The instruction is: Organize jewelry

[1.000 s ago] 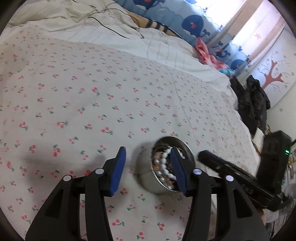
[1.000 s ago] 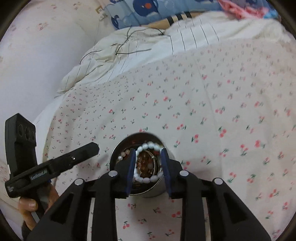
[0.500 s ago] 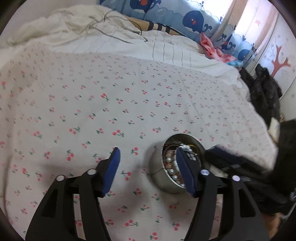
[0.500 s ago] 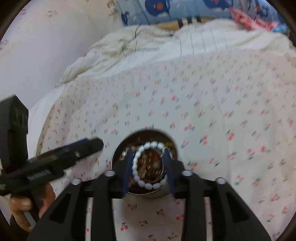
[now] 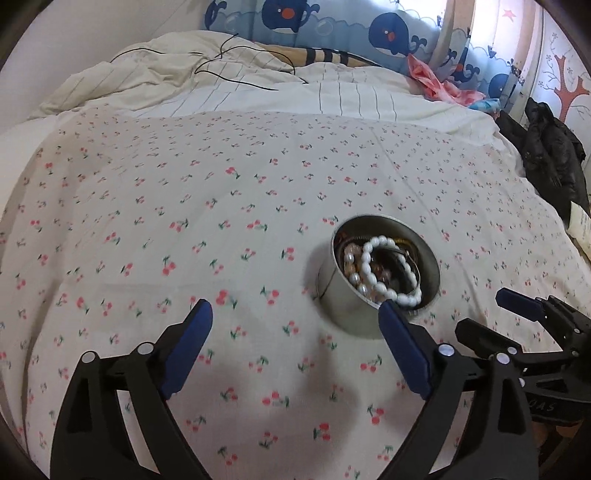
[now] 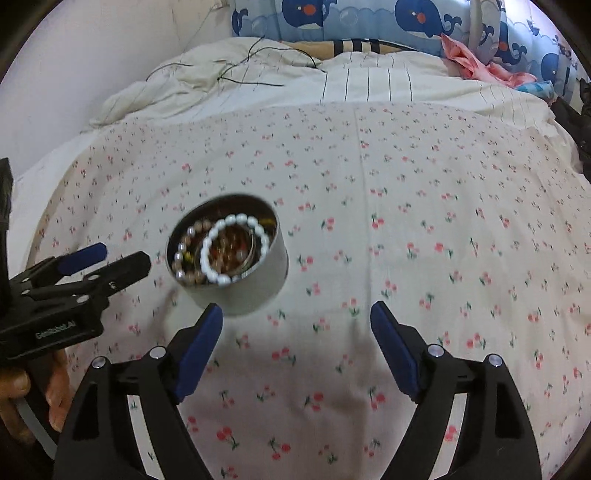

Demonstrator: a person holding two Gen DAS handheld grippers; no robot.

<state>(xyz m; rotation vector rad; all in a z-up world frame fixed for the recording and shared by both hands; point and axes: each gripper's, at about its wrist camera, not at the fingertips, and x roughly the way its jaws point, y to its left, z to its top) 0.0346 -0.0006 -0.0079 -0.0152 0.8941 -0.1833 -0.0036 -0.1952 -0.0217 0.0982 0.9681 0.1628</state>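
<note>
A round metal tin point(image 5: 334, 295) stands on the cherry-print bedsheet point(image 5: 184, 206); it also shows in the right wrist view point(image 6: 258, 280). In it lie several bead bracelets, with a white bead bracelet point(image 5: 384, 273) on top, also seen in the right wrist view point(image 6: 236, 251). My left gripper point(image 5: 295, 317) is open and empty, just near and left of the tin. My right gripper point(image 6: 297, 314) is open and empty, near and right of the tin. Each gripper shows in the other's view: the right one point(image 5: 517, 317), the left one point(image 6: 107, 258).
Rumpled white bedding with black cables point(image 5: 236, 70) lies at the bed's far end, below whale-print pillows point(image 5: 332, 26). Pink cloth point(image 5: 439, 81) lies at the far right. Dark clothing point(image 5: 554, 158) hangs off the bed's right edge.
My right gripper has let go of the white bead bracelet into the tin, opened wide and drawn back. My left gripper has opened wider and drawn back from the tin.
</note>
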